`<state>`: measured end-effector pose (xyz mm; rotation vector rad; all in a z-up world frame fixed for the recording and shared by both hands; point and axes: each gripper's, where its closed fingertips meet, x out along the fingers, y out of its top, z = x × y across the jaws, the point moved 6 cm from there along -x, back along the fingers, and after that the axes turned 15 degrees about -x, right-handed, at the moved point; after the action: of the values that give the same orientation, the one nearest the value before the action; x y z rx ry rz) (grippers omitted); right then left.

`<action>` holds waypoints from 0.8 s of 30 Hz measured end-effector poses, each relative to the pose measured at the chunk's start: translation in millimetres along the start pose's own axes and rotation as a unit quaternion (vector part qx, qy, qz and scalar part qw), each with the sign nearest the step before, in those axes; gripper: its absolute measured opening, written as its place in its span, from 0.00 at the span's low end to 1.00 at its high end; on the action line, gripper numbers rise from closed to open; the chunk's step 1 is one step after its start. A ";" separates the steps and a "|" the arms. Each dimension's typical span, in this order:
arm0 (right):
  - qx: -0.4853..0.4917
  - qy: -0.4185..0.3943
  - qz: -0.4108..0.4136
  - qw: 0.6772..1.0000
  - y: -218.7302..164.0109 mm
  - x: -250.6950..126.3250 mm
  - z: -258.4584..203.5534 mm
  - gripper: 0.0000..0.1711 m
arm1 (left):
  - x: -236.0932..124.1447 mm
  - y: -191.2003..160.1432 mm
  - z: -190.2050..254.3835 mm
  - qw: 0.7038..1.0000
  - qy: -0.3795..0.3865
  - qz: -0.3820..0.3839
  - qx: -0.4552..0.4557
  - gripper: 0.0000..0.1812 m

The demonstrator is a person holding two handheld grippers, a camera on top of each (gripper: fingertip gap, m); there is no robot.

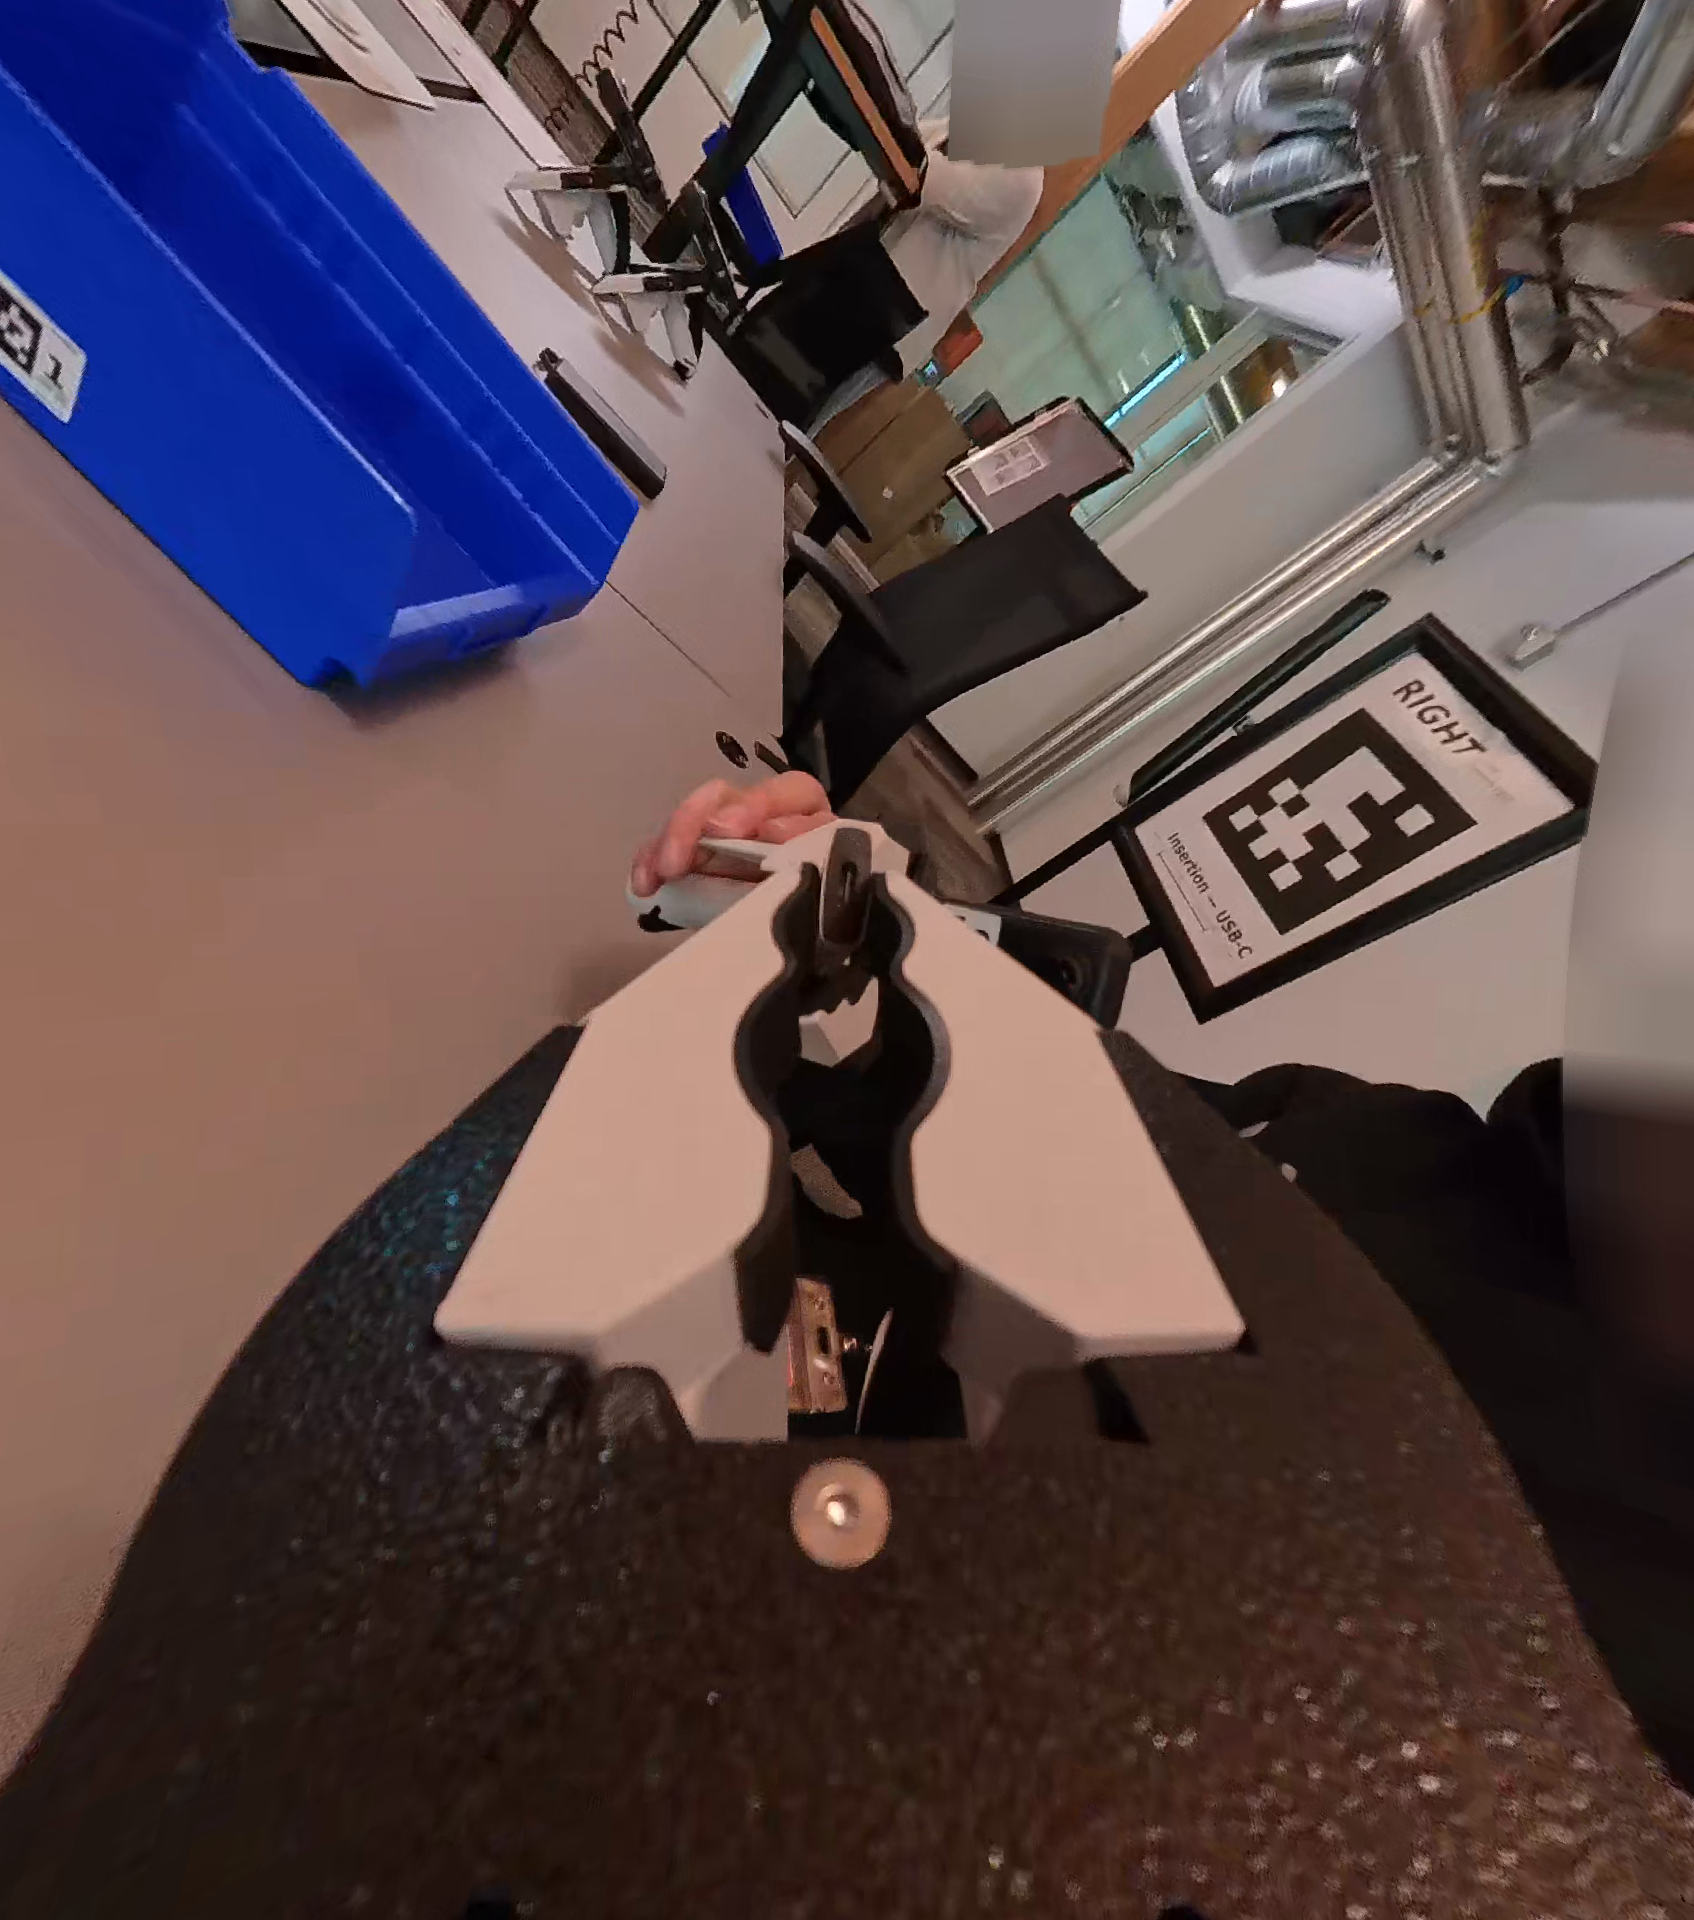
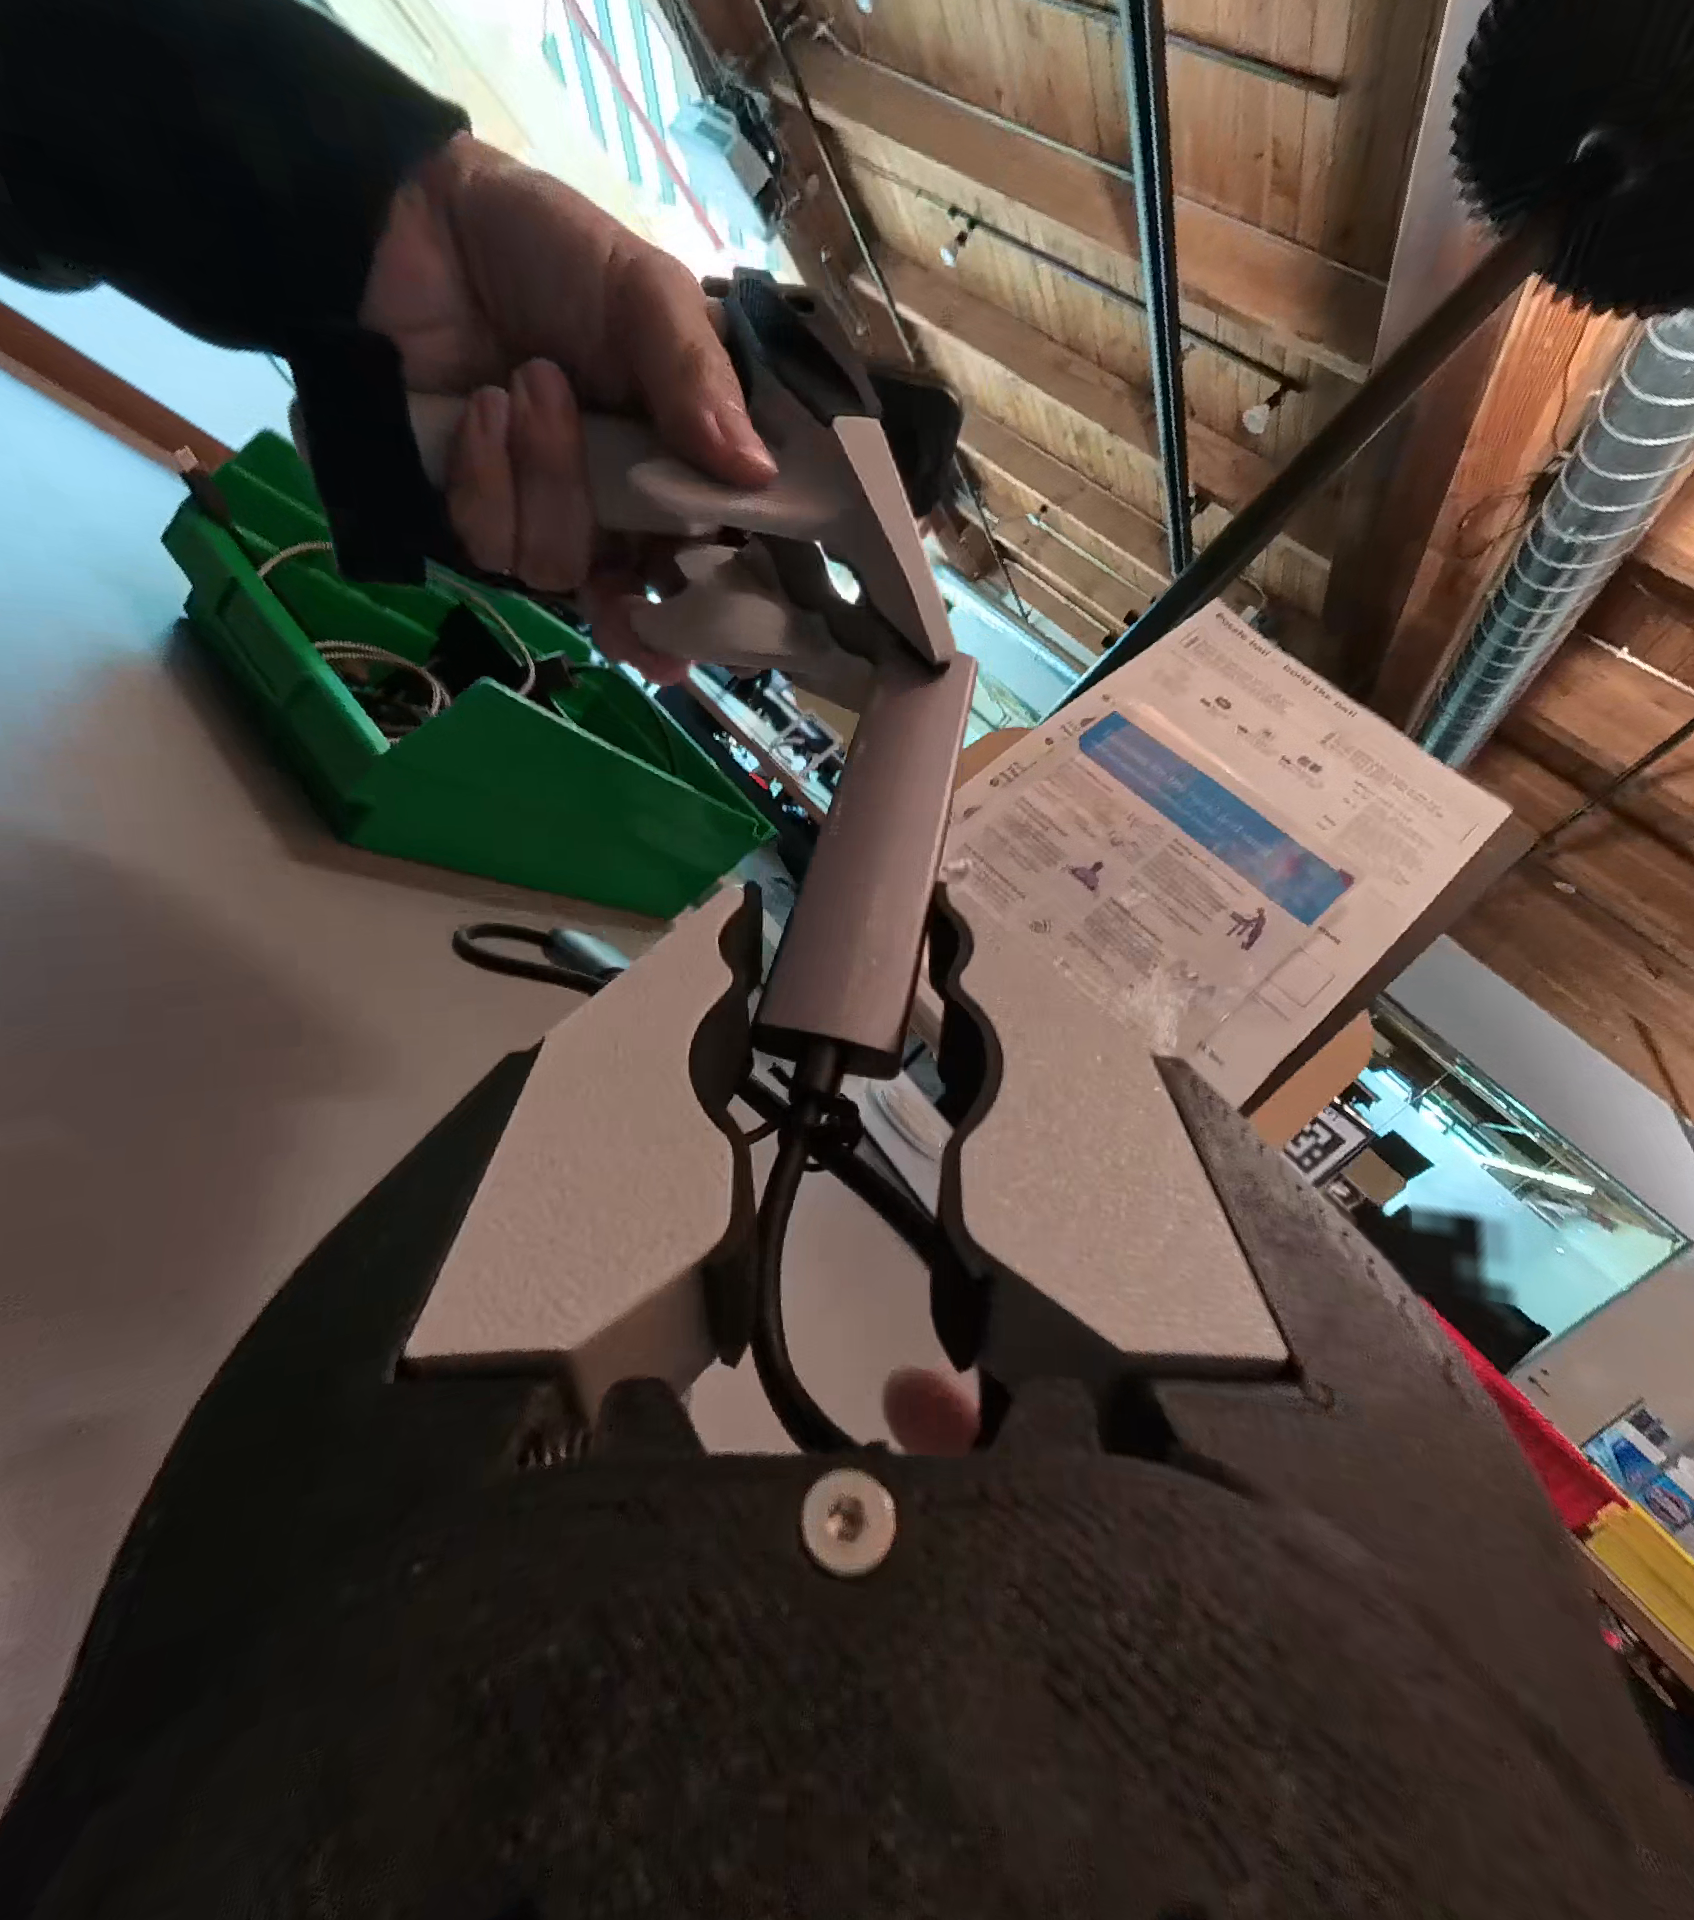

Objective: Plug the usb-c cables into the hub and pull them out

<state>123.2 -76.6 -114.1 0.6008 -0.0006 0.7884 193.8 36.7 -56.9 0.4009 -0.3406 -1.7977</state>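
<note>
My left gripper is shut on a dark USB-C plug that pokes out past the fingertips. My right gripper is shut on the grey bar-shaped hub, held up off the table, with its own short black cable hanging between the fingers. In the right wrist view the left gripper, held by a hand, has its tips at the hub's far end. The plug itself is hidden there. A second cable lies on the table.
A blue bin stands on the grey table at the left. A green bin with several cables sits beyond the hub. A framed marker sign and an instruction sheet stand at the table's edges. Across from one pair of fingers to the other is roughly 5 centimeters.
</note>
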 end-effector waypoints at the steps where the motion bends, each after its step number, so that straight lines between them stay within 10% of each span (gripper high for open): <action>1: 0.003 0.004 -0.011 1.000 -3.3 0.5 -1.0 0.17 | -0.8 0.3 -4.9 1.000 0.002 0.002 -0.006 0.04; 15: 0.251 -0.029 -0.007 0.968 -28.8 3.9 -4.7 0.13 | 6.2 7.9 -48.7 0.990 0.012 0.111 -0.087 0.04; 20: 0.304 -0.041 0.000 0.952 -35.3 1.3 -0.8 0.13 | -16.6 6.4 -20.0 0.976 0.094 0.179 0.076 0.04; 24: 0.350 -0.058 -0.010 0.935 -52.2 -3.6 3.5 0.13 | -87.3 5.3 4.6 0.906 0.247 0.270 0.213 0.07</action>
<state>156.1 -109.4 -138.4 1.3230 0.1856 0.7228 217.2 119.8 -42.4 0.9494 -0.4331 -1.0221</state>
